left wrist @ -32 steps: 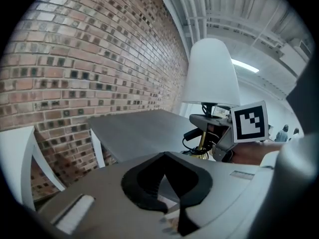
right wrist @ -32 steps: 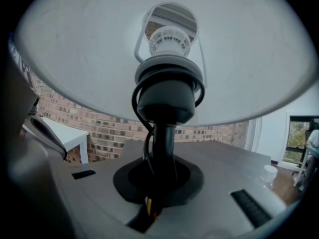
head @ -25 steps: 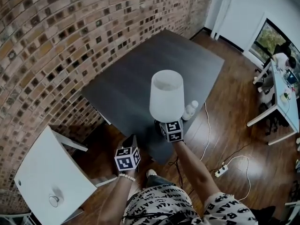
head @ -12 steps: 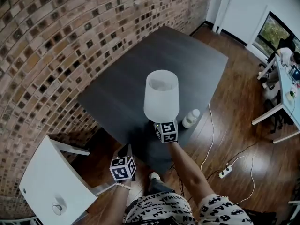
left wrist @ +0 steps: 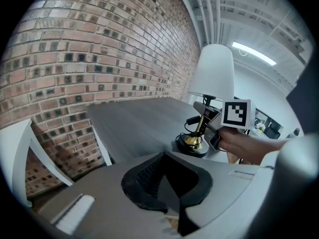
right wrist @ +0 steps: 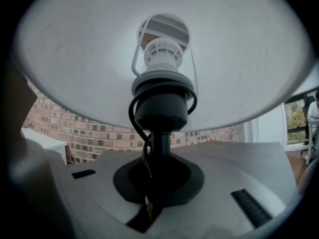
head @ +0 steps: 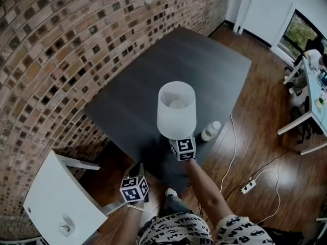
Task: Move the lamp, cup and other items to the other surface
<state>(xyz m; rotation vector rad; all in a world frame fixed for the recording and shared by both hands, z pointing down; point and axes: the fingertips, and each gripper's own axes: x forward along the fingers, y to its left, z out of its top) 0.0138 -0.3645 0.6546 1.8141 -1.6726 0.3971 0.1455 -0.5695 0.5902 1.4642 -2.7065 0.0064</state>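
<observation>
A dark table (head: pixel 153 80) carries a lamp (head: pixel 176 111) and white bottle (head: pixel 210 130).

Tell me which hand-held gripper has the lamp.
The right hand-held gripper: it is shut on the stem of the lamp, below the shade. The left hand-held gripper holds nothing.

One lamp (head: pixel 176 108), one bottle (head: pixel 210 131), two tables (head: pixel 153 80) (head: pixel 56 200), two hand-held grippers (head: pixel 138 170) (head: pixel 179 139).

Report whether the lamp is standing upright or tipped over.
Upright: the lamp stands with its base flat on the dark table, stem vertical, shade on top.
</observation>
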